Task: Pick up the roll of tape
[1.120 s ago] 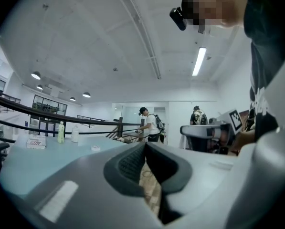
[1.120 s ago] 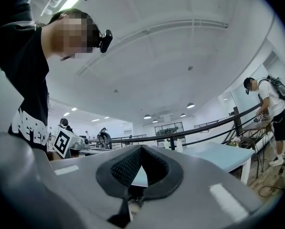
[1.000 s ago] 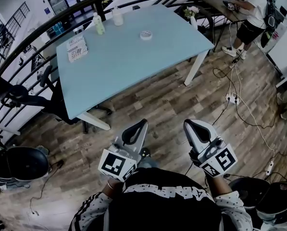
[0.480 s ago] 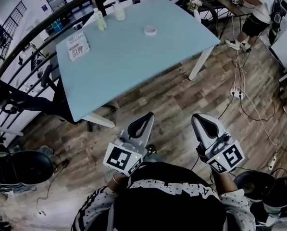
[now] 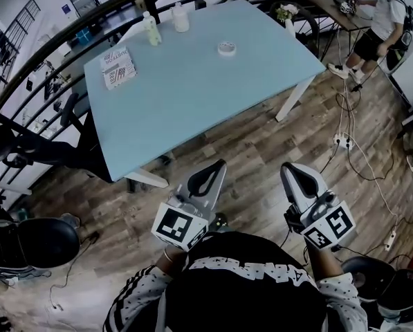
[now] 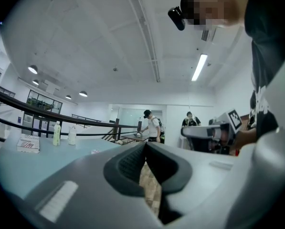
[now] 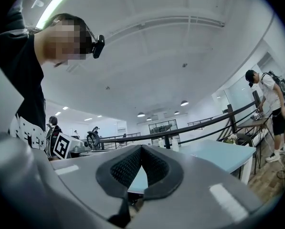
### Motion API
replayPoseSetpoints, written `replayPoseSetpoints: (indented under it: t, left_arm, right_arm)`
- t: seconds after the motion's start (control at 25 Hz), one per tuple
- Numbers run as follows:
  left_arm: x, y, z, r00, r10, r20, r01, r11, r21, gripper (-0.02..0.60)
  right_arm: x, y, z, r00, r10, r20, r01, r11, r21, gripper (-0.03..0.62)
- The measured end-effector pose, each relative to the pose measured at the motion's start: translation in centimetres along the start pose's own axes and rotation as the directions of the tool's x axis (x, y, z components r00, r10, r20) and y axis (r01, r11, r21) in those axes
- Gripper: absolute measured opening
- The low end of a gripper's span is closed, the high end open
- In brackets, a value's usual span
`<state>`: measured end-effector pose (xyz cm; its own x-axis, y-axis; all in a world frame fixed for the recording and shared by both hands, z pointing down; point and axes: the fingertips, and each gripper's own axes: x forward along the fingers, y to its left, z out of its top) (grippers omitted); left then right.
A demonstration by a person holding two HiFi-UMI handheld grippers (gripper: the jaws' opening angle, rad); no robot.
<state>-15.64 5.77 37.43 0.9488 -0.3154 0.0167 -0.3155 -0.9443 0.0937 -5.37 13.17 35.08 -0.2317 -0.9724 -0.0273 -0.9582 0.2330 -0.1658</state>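
The roll of tape [image 5: 227,48] is a small white ring lying flat on the far part of the light blue table [image 5: 192,95]. Both grippers are held out level over the wooden floor, short of the table's near edge and far from the tape. My left gripper [image 5: 218,164] is shut, its dark pads meeting at the tips with nothing between them. My right gripper [image 5: 293,169] is shut and empty too. In the left gripper view the left gripper [image 6: 144,145] points past the table's corner. In the right gripper view the right gripper [image 7: 141,149] points at the table [image 7: 218,154].
Two bottles [image 5: 151,30] [image 5: 180,18] and a printed box [image 5: 116,68] stand along the table's far left side. A curved black railing [image 5: 40,61] runs behind the table. A person [image 5: 382,19] stands at a desk at the right. Cables and a power strip [image 5: 341,142] lie on the floor.
Both grippers have been carried forward toward the table, which now sits nearer and slightly more to the right in the head view. Both jaws stay shut.
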Motion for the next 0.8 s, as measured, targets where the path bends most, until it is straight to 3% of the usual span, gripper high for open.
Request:
replayPoseSetpoints:
  t: [0.44, 0.8]
  left_arm:
    - [-1.6, 2.6, -0.1, 1.0, 0.029, -0.001, -0.029, 1.0, 0.0, 0.0]
    - [-0.7, 3.9, -0.3, 0.999, 0.047, -0.01, -0.047, 0.999, -0.005, 0.0]
  right_arm:
    - [2.8, 1.4, -0.7, 0.999, 0.039, -0.001, -0.039, 0.999, 0.011, 0.003]
    - [4.0, 0.1, -0.7, 0.999, 0.043, -0.008, -0.042, 0.999, 0.017, 0.003]
